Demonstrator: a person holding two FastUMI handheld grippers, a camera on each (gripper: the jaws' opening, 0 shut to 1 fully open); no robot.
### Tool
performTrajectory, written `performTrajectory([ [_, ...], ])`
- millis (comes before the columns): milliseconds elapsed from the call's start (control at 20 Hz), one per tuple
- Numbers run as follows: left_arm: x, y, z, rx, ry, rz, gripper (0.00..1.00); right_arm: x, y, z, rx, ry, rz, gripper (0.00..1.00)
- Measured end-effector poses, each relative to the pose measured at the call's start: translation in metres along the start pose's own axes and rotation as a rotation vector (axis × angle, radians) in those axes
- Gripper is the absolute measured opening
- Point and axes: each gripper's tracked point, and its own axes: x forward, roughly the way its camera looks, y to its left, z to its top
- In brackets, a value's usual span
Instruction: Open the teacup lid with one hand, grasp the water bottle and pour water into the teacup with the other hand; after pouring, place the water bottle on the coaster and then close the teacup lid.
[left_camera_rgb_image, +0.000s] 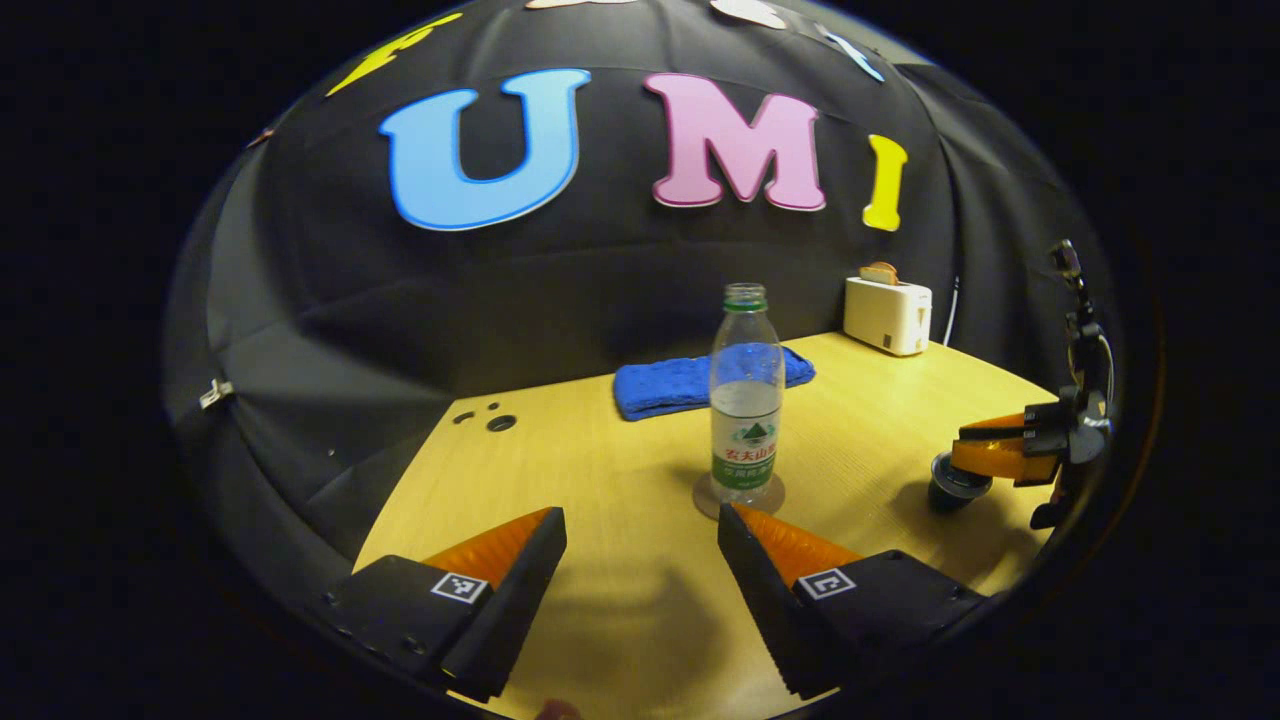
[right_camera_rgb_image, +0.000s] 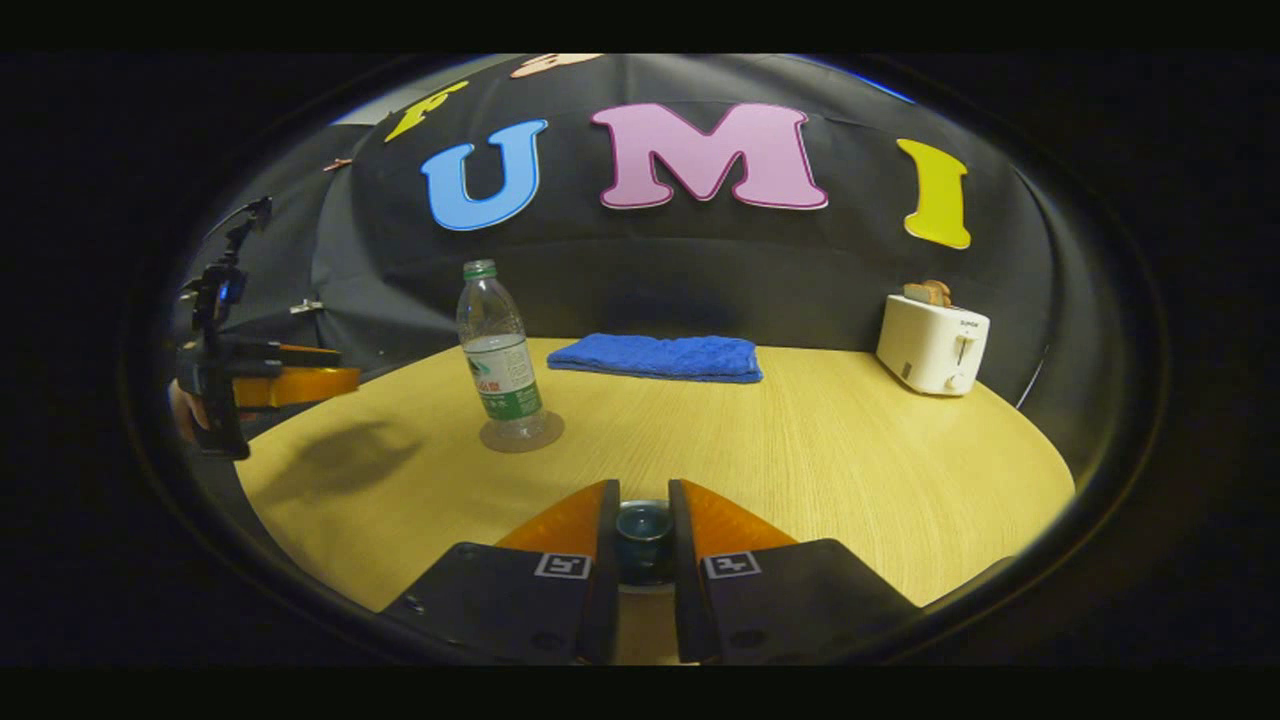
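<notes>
Left gripper view: low over table (left_camera_rgb_image: 600, 480), facing rear wall, near the water bottle (left_camera_rgb_image: 746, 400). Right gripper view: low, farther back, facing same wall. Shared: water bottle, blue towel (right_camera_rgb_image: 655, 357), toaster (right_camera_rgb_image: 932, 343)

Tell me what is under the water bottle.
The water bottle stands upright on a round coaster, whose rim shows around its base on the wooden table. The coaster's middle is covered by the bottle, so nothing there can be seen.

A clear, uncapped water bottle (left_camera_rgb_image: 746, 400) stands upright on a round coaster (left_camera_rgb_image: 738, 497) just beyond the spread left jaws, while the dark teacup (right_camera_rgb_image: 643, 535) sits between the right jaws.
</notes>
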Motion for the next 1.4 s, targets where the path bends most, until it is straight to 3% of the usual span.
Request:
performTrajectory([
  [150, -0.020, 0.008, -0.004, -0.062, 0.011, 0.029, 0.97, 0.004, 0.003, -0.001, -0.018, -0.006, 0.002, 0.31],
  [200, -0.024, 0.007, -0.006, -0.077, 0.014, 0.036, 0.97, 0.005, 0.004, -0.001, -0.021, -0.010, 0.007, 0.22],
  [250, -0.028, 0.007, -0.008, -0.083, 0.025, 0.046, 0.97, 0.006, 0.007, -0.002, -0.022, -0.005, 0.014, 0.27],
  [350, -0.035, 0.005, -0.007, -0.061, 0.020, 0.070, 0.97, 0.005, 0.006, -0.003, -0.018, 0.002, 0.012, 0.28],
  [450, -0.040, -0.008, 0.000, -0.048, 0.005, 0.062, 0.97, 0.005, 0.001, -0.002, -0.009, -0.003, -0.001, 0.24],
  [600, -0.043, -0.025, 0.002, -0.064, 0.006, 0.033, 0.97, 0.005, 0.002, -0.004, -0.004, 0.008, 0.011, 0.27],
  [750, -0.044, -0.039, 0.006, -0.132, 0.004, 0.016, 0.97, 0.001, 0.001, 0.002, -0.004, -0.011, 0.008, 0.39],
  [850, -0.045, -0.042, 0.015, -0.147, -0.015, 0.018, 0.97, -0.003, 0.001, 0.009, 0.009, -0.020, 0.008, 0.53],
  [1000, -0.050, -0.046, 0.036, -0.155, -0.042, 0.031, 0.97, -0.015, -0.005, 0.031, 0.009, -0.032, -0.005, 0.93],
  [1050, -0.053, -0.047, 0.045, -0.162, -0.054, 0.037, 0.98, -0.021, -0.009, 0.041, 0.009, -0.041, -0.011, 1.00],
  [1400, -0.101, -0.053, 0.135, -0.136, -0.162, 0.150, 0.99, -0.081, -0.047, 0.135, 0.021, -0.097, -0.103, 1.00],
])
